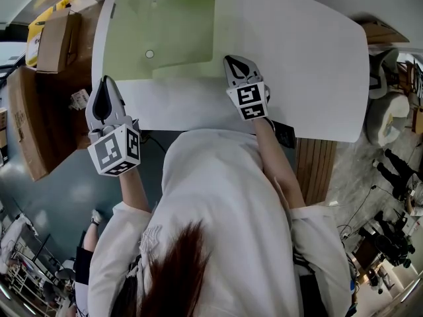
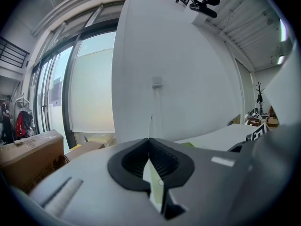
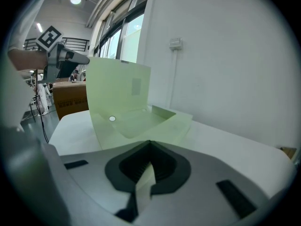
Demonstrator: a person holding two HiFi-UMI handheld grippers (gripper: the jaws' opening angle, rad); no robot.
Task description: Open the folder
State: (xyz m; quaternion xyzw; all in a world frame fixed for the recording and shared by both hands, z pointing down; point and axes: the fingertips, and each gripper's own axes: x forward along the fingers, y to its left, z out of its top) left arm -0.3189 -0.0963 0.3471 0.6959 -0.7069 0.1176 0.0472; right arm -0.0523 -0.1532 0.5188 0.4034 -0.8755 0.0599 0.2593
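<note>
The left gripper (image 1: 105, 83) is pinching the raised cover (image 3: 120, 86) of the green folder (image 1: 185, 35) at the table's (image 1: 297, 65) far left corner. The right gripper (image 1: 233, 61), closed and empty, is waiting beside it. Opening looks roughly half done.

Pale green folder (image 1: 178, 35), white table (image 1: 297, 65), grey left gripper (image 1: 104, 81) and right gripper (image 1: 230, 59) with black-and-white square-patterned cubes (image 1: 115, 149), brown cardboard boxes (image 1: 30, 121), floor (image 1: 59, 190) possibly teal.

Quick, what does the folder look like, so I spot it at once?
Find the big white table. On its far left part lies the folder, a thin pale green sheet with a small white dot. Nothing else on the table is green; the cardboard boxes beside it are brown.
</note>
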